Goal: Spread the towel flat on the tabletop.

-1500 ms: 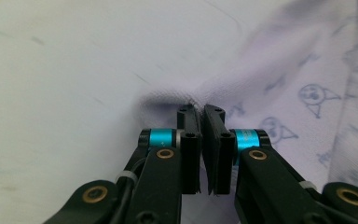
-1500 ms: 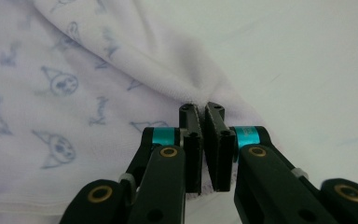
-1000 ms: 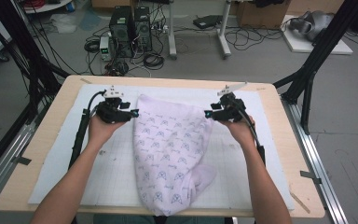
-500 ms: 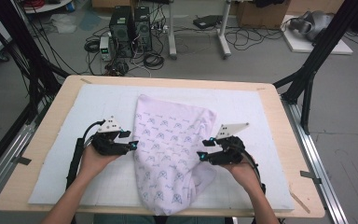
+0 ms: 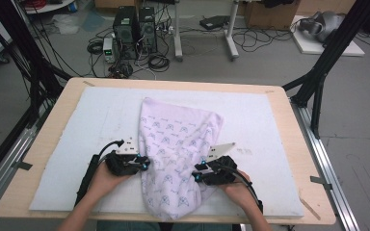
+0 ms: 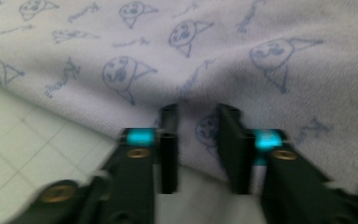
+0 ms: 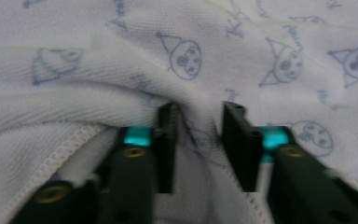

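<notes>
Both grippers have just been closing on the printed cloth [image 5: 178, 159], left gripper [image 5: 143, 165] pinching its left edge, right gripper [image 5: 196, 175] its right edge.

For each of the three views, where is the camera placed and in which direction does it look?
High view: above the person's side, looking forward and down on the table; both forearms, left gripper, right gripper.
Left gripper view: on that gripper, looking along its jaws at the printed garment.
Right gripper view: on that gripper, jaws at a stitched hem.
Shared: all show the garment with jaws closing on its edges.
</notes>
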Action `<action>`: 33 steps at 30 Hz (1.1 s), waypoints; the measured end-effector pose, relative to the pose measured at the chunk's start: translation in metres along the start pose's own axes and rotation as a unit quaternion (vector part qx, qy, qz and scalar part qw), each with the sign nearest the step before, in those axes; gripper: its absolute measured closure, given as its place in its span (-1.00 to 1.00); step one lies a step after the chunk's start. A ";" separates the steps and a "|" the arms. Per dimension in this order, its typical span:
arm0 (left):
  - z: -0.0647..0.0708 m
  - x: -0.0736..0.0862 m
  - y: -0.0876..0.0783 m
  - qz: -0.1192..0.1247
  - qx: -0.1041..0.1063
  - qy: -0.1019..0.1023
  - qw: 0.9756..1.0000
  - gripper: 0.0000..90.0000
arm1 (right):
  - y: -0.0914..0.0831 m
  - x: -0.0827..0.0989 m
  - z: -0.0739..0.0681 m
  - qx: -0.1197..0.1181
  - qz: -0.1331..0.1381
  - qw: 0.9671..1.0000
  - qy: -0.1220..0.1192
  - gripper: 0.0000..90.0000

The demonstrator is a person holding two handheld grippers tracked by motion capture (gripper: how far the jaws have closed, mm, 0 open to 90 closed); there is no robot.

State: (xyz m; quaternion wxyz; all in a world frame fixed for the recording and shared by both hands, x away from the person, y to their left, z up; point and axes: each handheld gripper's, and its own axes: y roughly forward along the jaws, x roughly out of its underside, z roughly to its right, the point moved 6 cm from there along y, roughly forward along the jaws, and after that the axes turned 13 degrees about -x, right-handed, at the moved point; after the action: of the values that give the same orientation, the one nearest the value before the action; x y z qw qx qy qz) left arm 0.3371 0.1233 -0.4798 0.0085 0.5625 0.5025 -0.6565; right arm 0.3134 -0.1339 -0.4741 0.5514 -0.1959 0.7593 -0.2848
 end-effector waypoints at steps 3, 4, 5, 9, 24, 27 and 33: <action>-0.002 -0.002 -0.002 0.003 0.001 -0.004 1.000 0.96 | -0.001 -0.004 0.000 -0.005 -0.006 1.000 -0.013 0.92; -0.003 -0.004 -0.004 0.010 -0.002 -0.008 1.000 0.96 | -0.001 -0.004 0.000 -0.005 -0.006 1.000 -0.013 0.92; -0.008 -0.009 -0.011 0.029 -0.009 -0.022 0.999 0.97 | -0.012 -0.010 0.002 0.004 0.007 1.000 -0.013 0.93; -0.024 -0.025 -0.013 0.056 -0.037 -0.045 0.997 0.97 | -0.038 -0.022 0.018 0.050 0.015 0.999 -0.015 0.93; -0.061 -0.043 0.033 0.032 -0.059 -0.108 0.992 0.53 | -0.033 -0.003 0.109 0.083 0.000 0.992 0.090 0.79; -0.054 -0.039 0.006 0.051 -0.050 -0.094 0.993 0.38 | -0.051 -0.012 0.091 0.095 0.033 0.993 0.065 0.61; -0.027 -0.030 -0.023 0.065 -0.030 -0.069 0.995 0.25 | -0.066 -0.018 0.043 0.092 0.059 0.994 0.017 0.50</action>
State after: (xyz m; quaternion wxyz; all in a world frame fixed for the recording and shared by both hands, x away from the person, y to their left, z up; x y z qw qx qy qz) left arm 0.3551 0.1360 -0.4388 0.1028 0.5469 0.4820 -0.6768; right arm 0.3584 -0.1825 -0.4278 0.5704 -0.0941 0.7491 -0.3236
